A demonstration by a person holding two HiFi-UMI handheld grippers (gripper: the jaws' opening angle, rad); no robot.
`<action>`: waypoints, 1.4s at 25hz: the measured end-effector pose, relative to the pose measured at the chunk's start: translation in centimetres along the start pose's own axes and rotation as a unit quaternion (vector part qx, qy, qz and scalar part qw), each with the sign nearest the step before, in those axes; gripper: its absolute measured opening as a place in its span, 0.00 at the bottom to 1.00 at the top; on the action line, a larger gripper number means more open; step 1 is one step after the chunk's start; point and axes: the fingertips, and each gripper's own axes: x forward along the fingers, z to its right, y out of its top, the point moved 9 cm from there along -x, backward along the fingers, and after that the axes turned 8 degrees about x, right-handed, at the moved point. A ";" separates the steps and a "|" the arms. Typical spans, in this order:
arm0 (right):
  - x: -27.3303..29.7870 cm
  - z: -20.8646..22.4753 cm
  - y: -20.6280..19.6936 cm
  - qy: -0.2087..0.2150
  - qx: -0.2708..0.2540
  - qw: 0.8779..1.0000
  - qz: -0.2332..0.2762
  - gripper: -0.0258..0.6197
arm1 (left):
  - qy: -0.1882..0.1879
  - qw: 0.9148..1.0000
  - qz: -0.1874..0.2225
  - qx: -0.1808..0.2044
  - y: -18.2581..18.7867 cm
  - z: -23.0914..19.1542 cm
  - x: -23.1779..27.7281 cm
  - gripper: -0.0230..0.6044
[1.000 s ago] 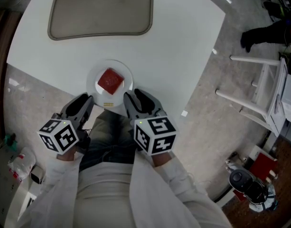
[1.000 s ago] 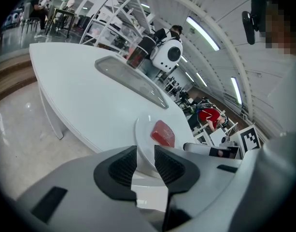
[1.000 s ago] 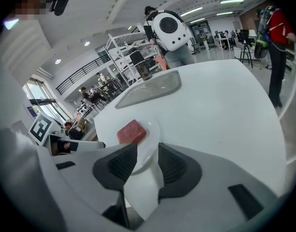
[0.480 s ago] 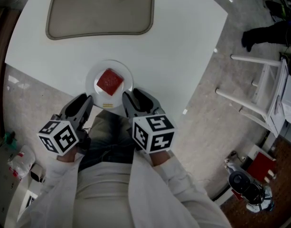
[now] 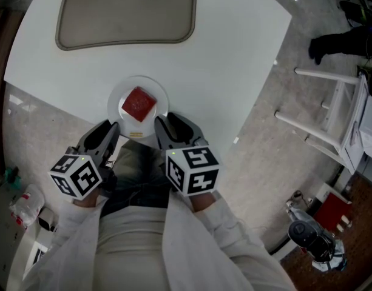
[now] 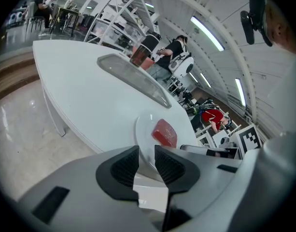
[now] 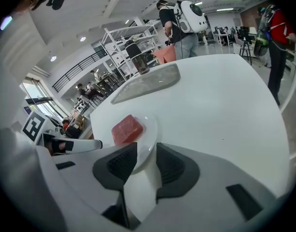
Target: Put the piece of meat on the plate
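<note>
A red square piece of meat (image 5: 139,103) lies in the middle of a white round plate (image 5: 118,96) near the front edge of the white table (image 5: 222,47). Both grippers hang just short of that edge, on my side of the plate. My left gripper (image 5: 111,128) is at the plate's near left and my right gripper (image 5: 164,123) at its near right. Neither touches the plate. In the left gripper view the meat (image 6: 164,132) and plate (image 6: 140,129) show beyond the left gripper (image 6: 147,161). In the right gripper view the meat (image 7: 127,128) and plate (image 7: 151,129) show beyond the right gripper (image 7: 147,161). Each pair of jaws stands close together, holding nothing.
A grey-beige tray (image 5: 128,11) lies at the far side of the table. A white rack (image 5: 337,120) stands on the floor to the right, with a person's dark shoe (image 5: 331,44) beyond it. People and shelving fill the room behind the table.
Almost nothing has changed. The right gripper's marker cube has drifted slightly left and toward me. The meat stays on the plate.
</note>
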 end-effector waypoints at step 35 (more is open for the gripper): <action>-0.8 -0.2 1.0 -0.011 -0.051 0.998 0.020 0.21 | 0.026 0.999 0.018 0.043 0.2 1.4 0.3 0.20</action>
